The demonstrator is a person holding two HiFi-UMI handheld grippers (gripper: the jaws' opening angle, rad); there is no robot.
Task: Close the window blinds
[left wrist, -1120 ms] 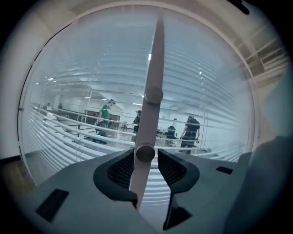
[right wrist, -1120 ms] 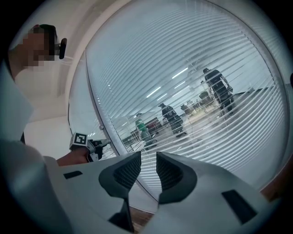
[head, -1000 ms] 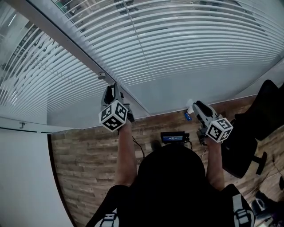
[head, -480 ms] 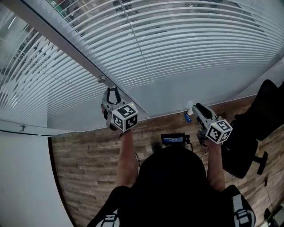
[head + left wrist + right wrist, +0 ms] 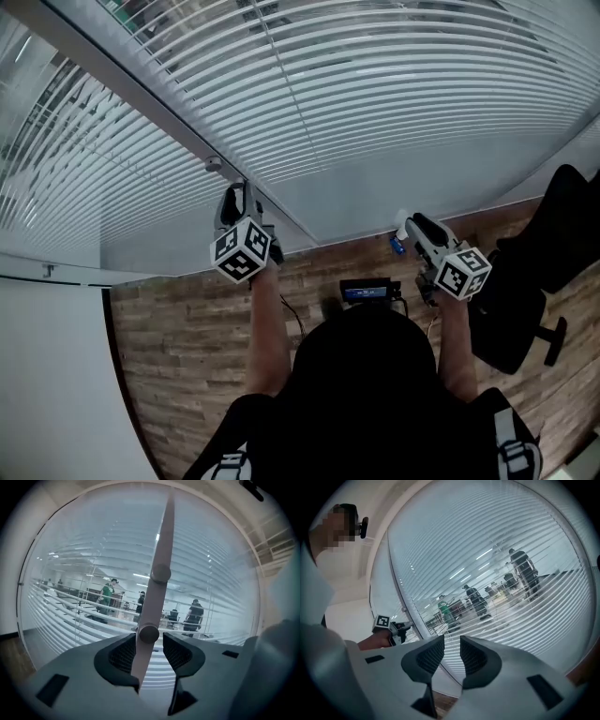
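Wood-plank floor [image 5: 178, 356] underfoot — a black office chair [image 5: 539, 281] stands on it at the right, and a small blue-and-white thing [image 5: 397, 244] lies near its far edge.

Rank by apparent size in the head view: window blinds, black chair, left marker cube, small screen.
window blinds
black chair
left marker cube
small screen
The cube sits nearer the camera, so its rank is unsure.

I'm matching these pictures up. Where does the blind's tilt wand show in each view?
Head view: tilt wand, left of centre, in the upper half.
Left gripper view: centre, running bottom to top.
Right gripper view: left of centre, small and faint.
Shared landmark: the blind slats.
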